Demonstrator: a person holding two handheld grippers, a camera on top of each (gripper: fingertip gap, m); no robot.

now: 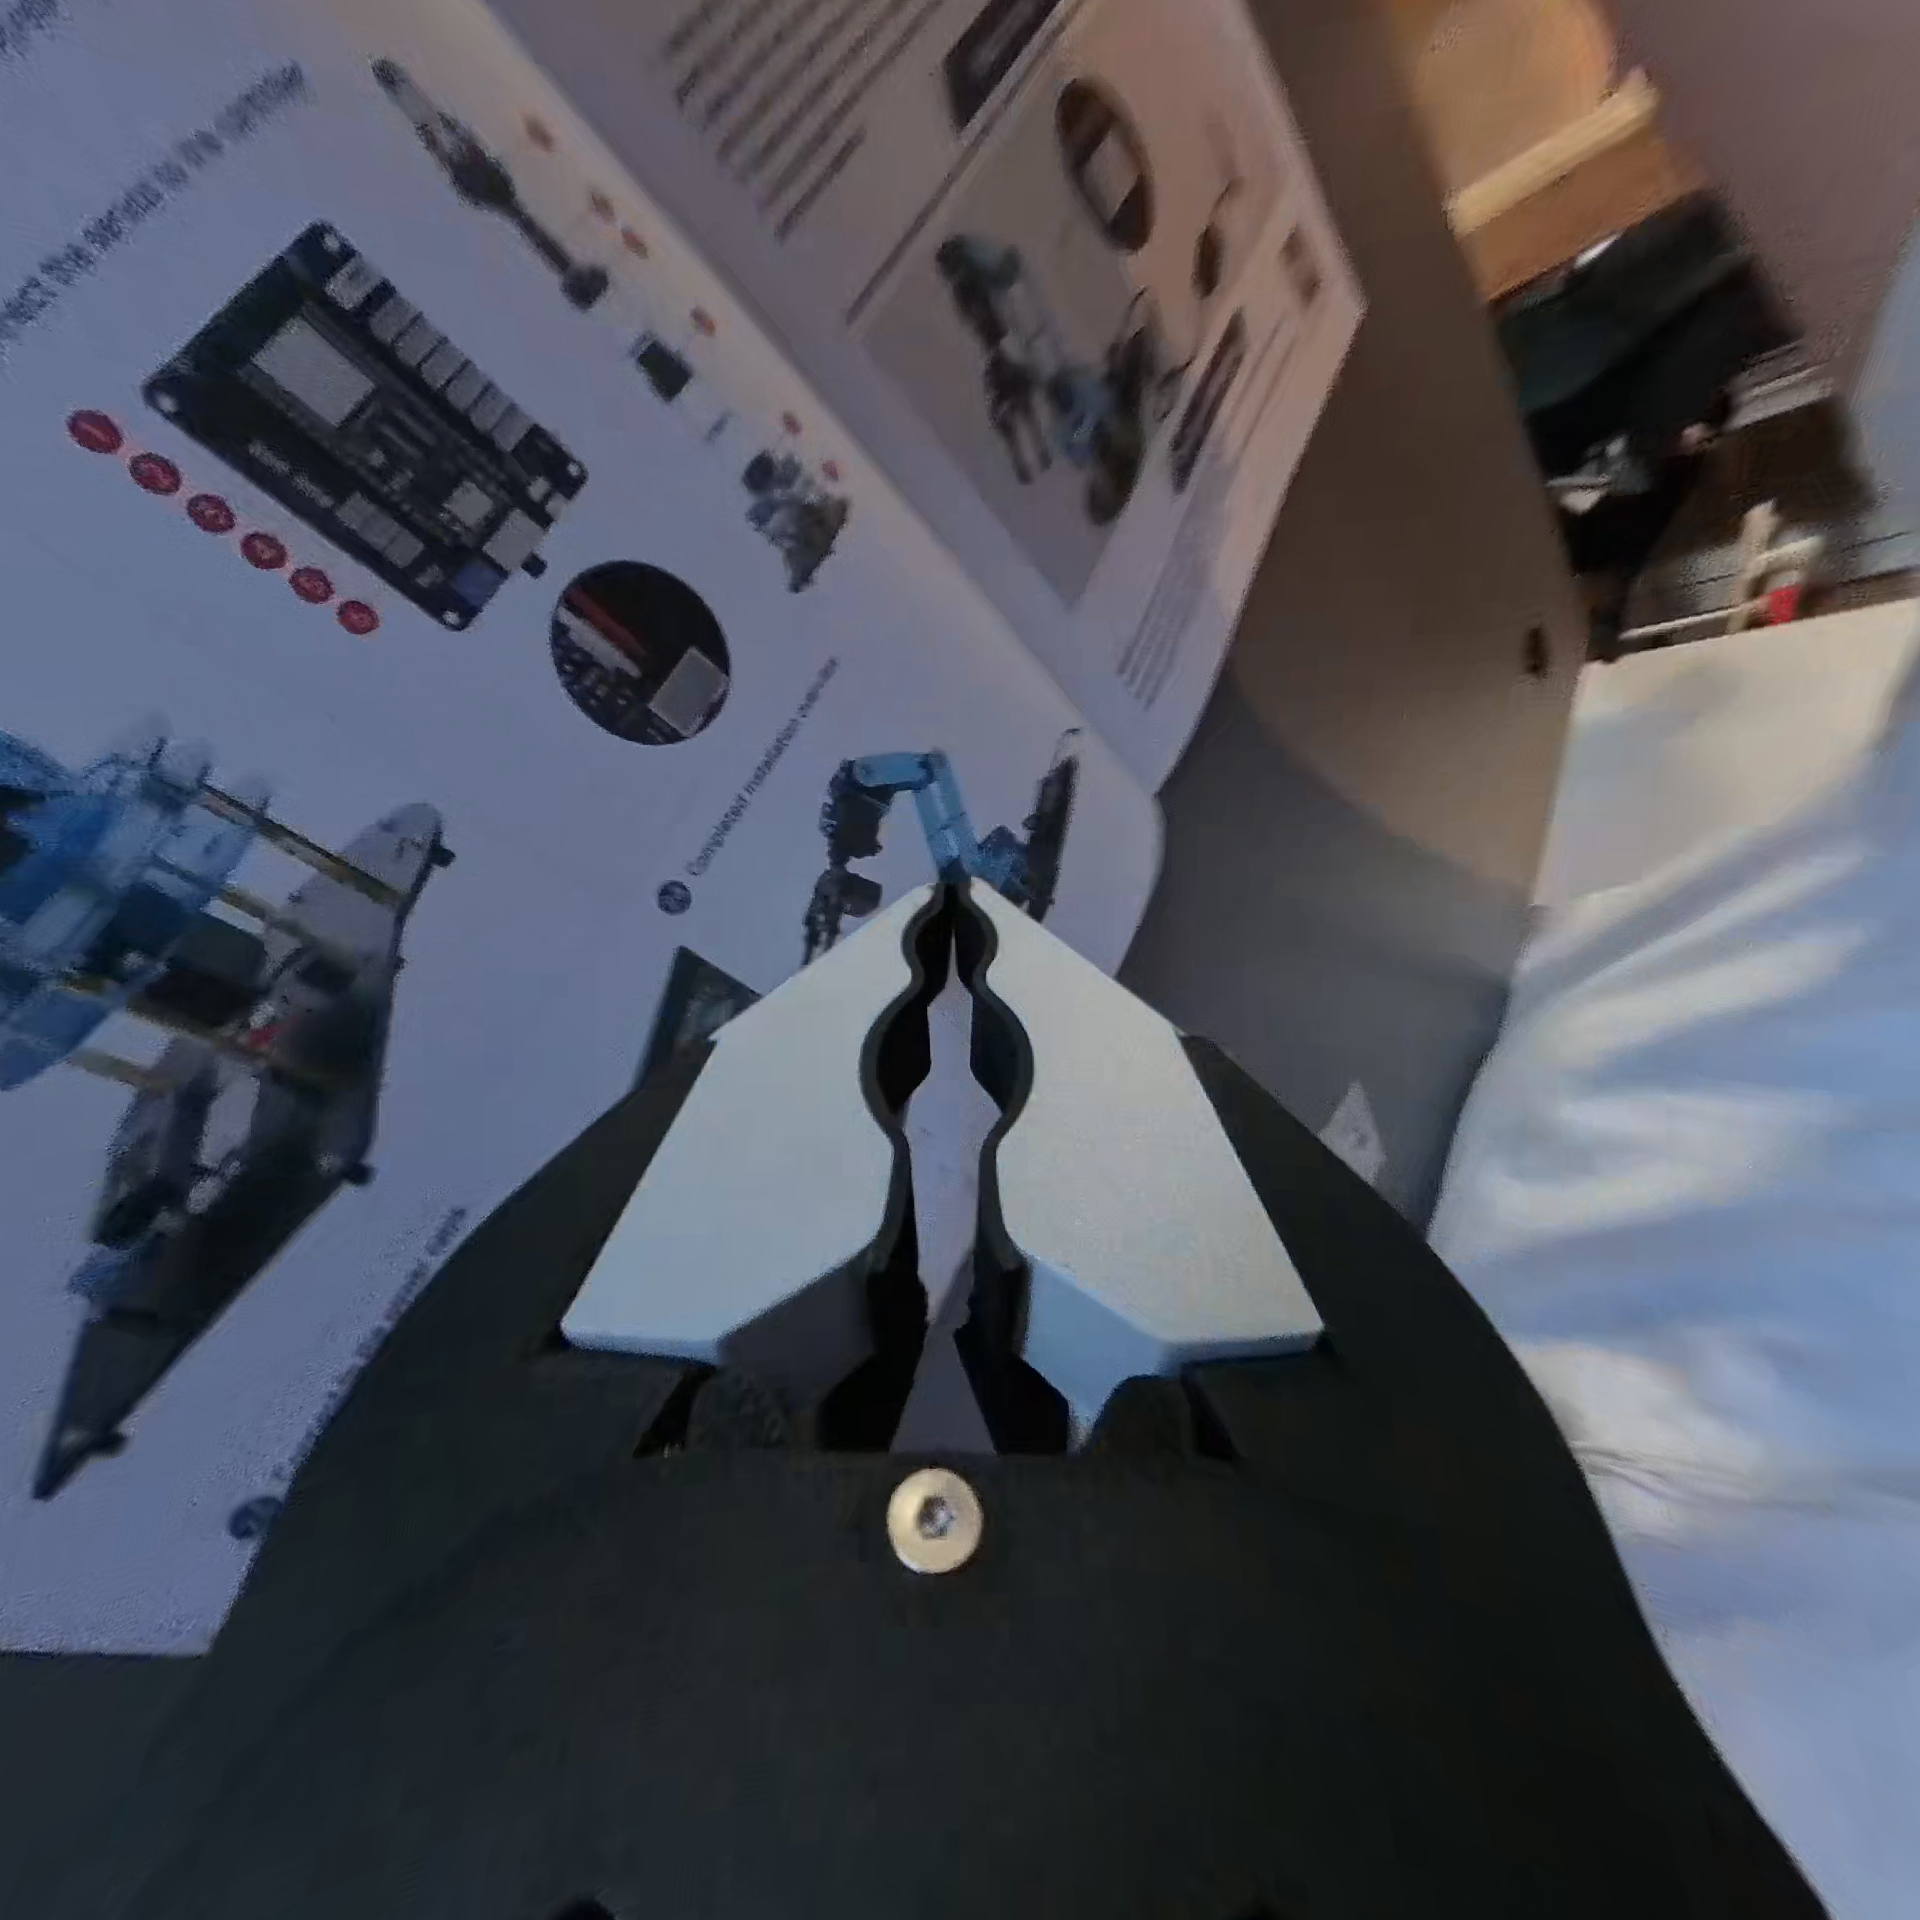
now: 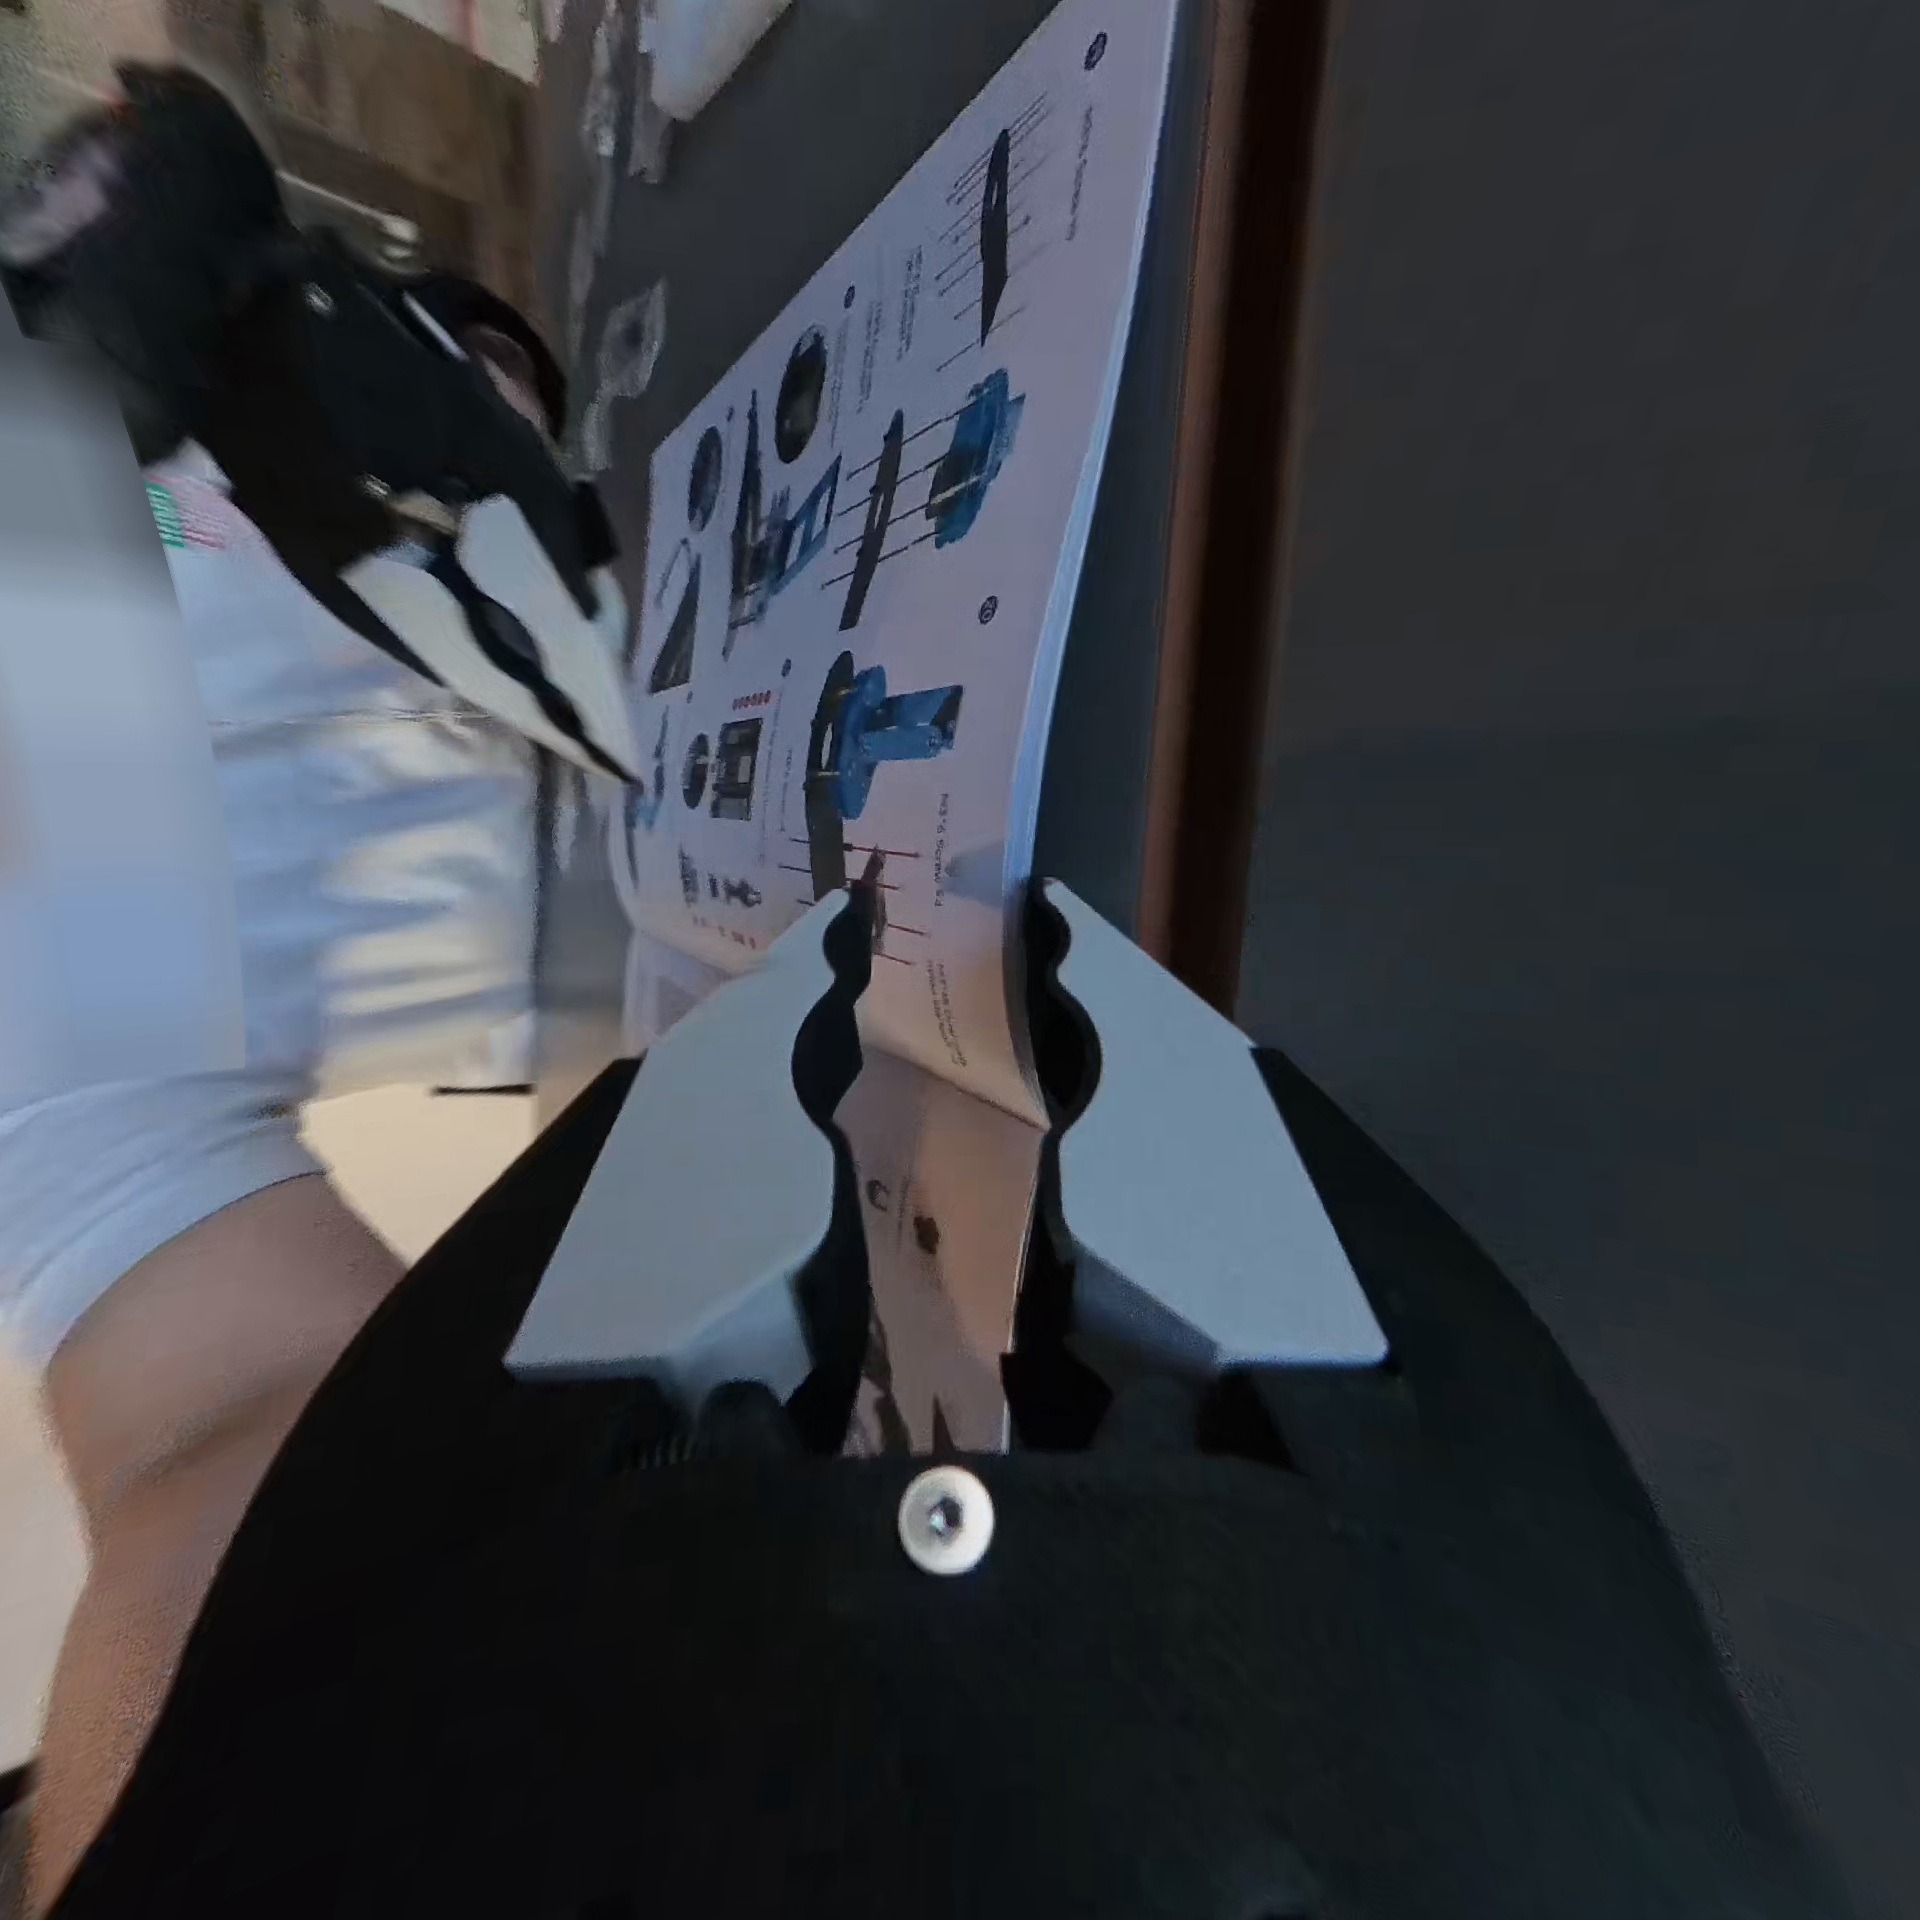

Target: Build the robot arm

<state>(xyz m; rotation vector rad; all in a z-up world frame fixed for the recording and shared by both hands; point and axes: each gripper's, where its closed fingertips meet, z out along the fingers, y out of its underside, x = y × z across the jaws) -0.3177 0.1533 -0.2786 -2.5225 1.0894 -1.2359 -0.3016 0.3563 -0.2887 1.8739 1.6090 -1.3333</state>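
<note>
Illustrated assembly booklet [image 2: 914, 582] with its near edge between the parted fingers of the right gripper [image 2: 943, 891], paper touching one finger only; left gripper [image 1: 948, 891] fingers closed, tips at the opposite page margin, pinch not discernible.

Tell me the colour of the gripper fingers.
Light grey fingers with black inner pads, clearest in the right wrist view.

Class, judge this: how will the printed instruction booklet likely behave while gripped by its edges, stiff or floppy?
Probably floppy: the booklet bows along its edge beside the right gripper. Likely light, since thin stacked pages show there. It may slip: the left gripper pinches only a glossy-looking page corner.
</note>
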